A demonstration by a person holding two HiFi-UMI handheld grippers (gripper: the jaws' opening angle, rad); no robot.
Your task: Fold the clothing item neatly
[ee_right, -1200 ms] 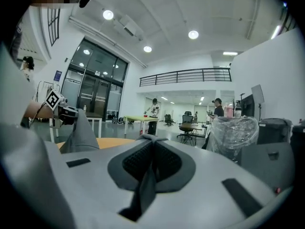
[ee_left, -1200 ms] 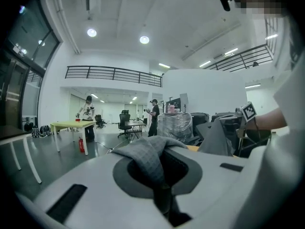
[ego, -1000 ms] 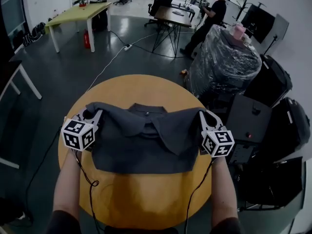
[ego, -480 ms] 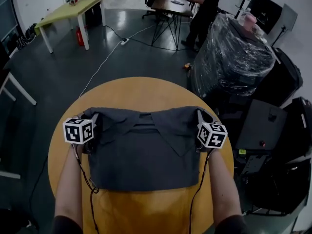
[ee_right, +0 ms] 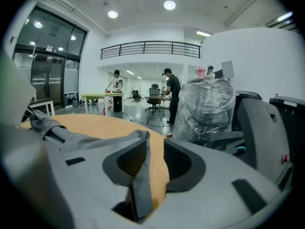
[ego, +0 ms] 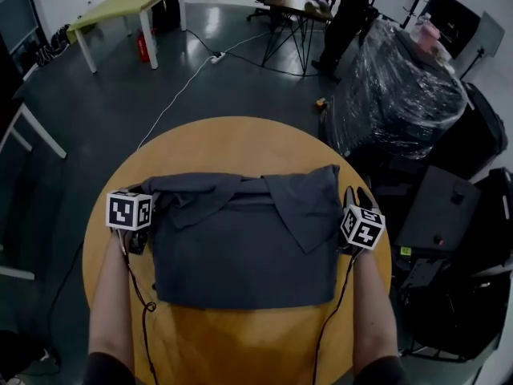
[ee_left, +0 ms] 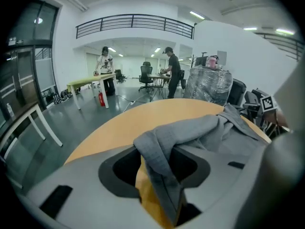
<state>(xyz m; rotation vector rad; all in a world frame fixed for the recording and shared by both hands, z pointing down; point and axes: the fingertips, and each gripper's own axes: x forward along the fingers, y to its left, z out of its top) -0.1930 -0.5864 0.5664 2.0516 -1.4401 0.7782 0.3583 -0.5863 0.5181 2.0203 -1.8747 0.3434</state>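
A dark grey polo shirt (ego: 244, 243) lies folded into a rectangle on the round wooden table (ego: 232, 143), collar end away from me. My left gripper (ego: 146, 194) is at the shirt's far left corner. In the left gripper view its jaws (ee_left: 155, 163) are opening, and a bunched fold of shirt (ee_left: 157, 151) hangs loose between them with table showing beside it. My right gripper (ego: 353, 199) is at the far right corner. Its jaws (ee_right: 152, 159) are opening too, with a thin shirt edge (ee_right: 138, 175) lying along the left pad and a gap on the right.
A bulky plastic-wrapped load (ego: 401, 95) stands just past the table's right side, with black cases (ego: 449, 231) beside it. A green table (ego: 128, 6), a dark desk with a person (ego: 345, 6) and a floor cable (ego: 184, 95) are farther back.
Both grippers have drawn back toward me and lowered the shirt's collar end onto the table. The right gripper now sits just off the shirt's right edge.
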